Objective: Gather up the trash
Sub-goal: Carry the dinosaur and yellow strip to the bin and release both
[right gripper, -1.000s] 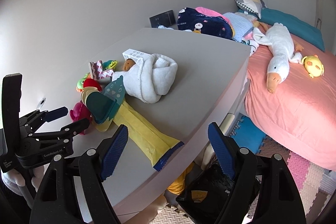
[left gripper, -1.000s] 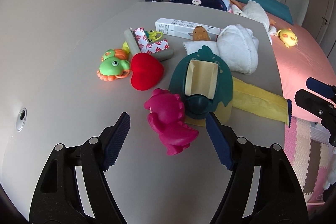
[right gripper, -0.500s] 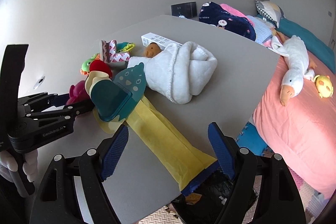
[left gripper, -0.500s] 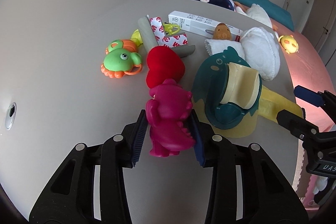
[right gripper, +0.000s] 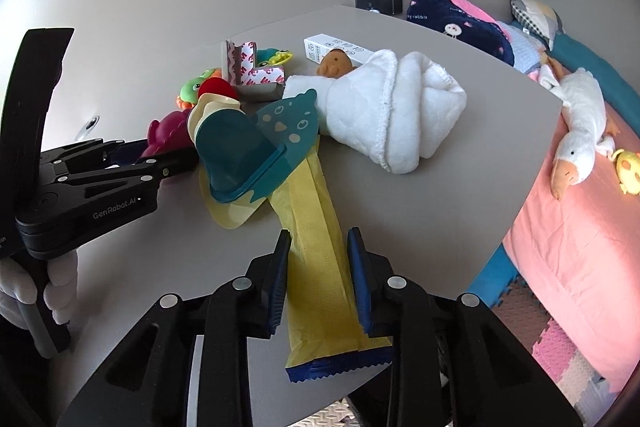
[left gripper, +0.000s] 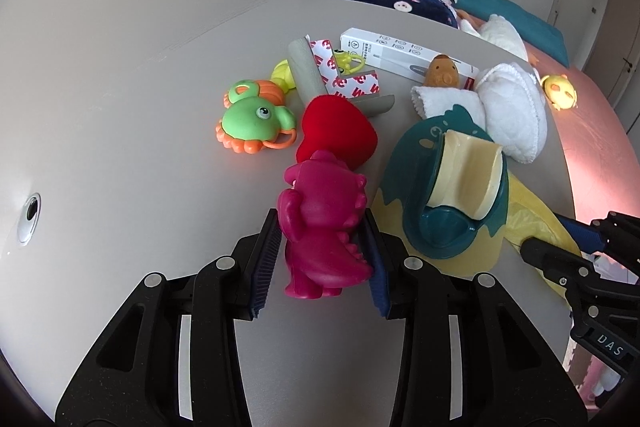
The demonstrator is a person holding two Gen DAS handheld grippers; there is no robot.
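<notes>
A long yellow wrapper [right gripper: 312, 227] with a blue crimped end lies on the grey table [right gripper: 440, 187], near its front edge. My right gripper [right gripper: 318, 239] is closing on it, and both pads touch its long sides. The wrapper's far end runs under a teal dinosaur-shaped bib [right gripper: 240, 155]. In the left wrist view my left gripper [left gripper: 320, 227] is shut on a standing pink dinosaur toy [left gripper: 320, 187], just left of the bib [left gripper: 440, 187]. The right gripper [left gripper: 560, 247] shows at that view's right edge.
Behind the pink toy lie a red heart [left gripper: 336, 131], a green and orange rattle [left gripper: 252, 119], taped foam corner pieces [left gripper: 340, 79], a white box [left gripper: 392, 51] and a rolled white towel [right gripper: 392, 107]. A bed with a pink sheet [right gripper: 580, 247] adjoins the table's right edge.
The left gripper moved forward and shut on the pink dinosaur. The right gripper came down over the table edge and its open jaws closed in on the yellow wrapper.
</notes>
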